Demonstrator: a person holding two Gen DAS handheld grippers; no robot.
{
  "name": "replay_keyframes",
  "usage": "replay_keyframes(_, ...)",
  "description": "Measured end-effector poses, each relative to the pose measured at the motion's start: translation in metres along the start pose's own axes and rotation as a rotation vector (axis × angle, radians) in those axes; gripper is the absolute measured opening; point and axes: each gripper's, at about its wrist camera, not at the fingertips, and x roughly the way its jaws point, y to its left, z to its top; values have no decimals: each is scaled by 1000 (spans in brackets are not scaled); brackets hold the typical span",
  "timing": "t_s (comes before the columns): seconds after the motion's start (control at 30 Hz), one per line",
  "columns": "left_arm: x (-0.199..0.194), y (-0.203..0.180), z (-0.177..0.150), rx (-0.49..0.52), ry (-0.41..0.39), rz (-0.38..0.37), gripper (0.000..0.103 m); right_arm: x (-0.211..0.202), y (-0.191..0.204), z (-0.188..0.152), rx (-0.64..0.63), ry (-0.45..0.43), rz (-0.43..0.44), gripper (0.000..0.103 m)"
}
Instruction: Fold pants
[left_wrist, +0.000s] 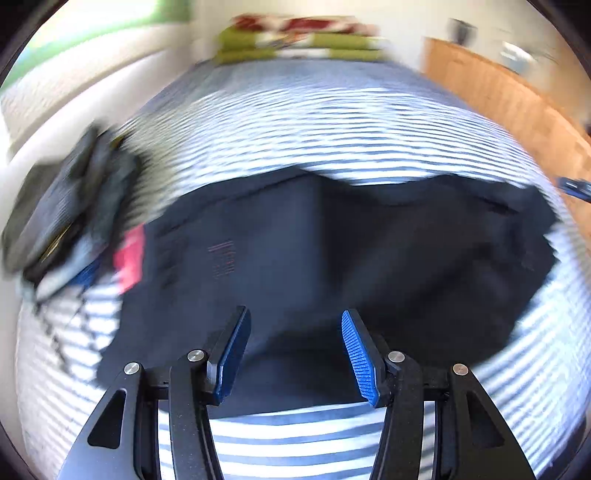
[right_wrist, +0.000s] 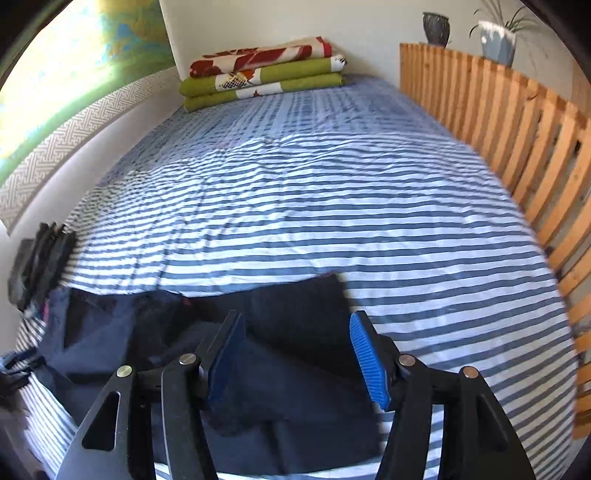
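1. Two grippers hang over a bed with a blue-and-white striped sheet (right_wrist: 332, 206), both pointing steeply down at it.
2. Dark navy pants (left_wrist: 332, 258) lie spread on the sheet near the front edge of the bed, wrinkled and partly doubled over.
3. Left gripper (left_wrist: 293, 347): its jaws stand about half open with only air between the blue pads; the pants lie below them and nothing is held.
4. Right gripper (right_wrist: 297, 354): its jaws also stand parted and empty, above the right end of the pants (right_wrist: 258, 369), with the right-hand finger over bare sheet.
5. In the right wrist view a pile of dark clothes (right_wrist: 40, 258) sits at the left edge of the bed, just beside the pants.
6. In the left wrist view, which is blurred, the same pile (left_wrist: 66, 206) shows at the left, with a small pink-red patch (left_wrist: 129, 258) at the pants' left end; what it is cannot be told.
7. Folded blankets (right_wrist: 262, 72), green and red-flowered, are stacked at the far end of the bed against the wall.
8. A wooden slatted rail (right_wrist: 517, 147) runs along the right side, with two pots (right_wrist: 496, 40) on its top.
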Motion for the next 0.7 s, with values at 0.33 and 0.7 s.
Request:
replay_keyframes(0.33,36,-171,8,292,42,-227,55,29,0,-65,-17,177,120,59)
replay_keyframes(0.7,99,-216,23,326,79,-138,4,38,6,-17,145,97,199,3)
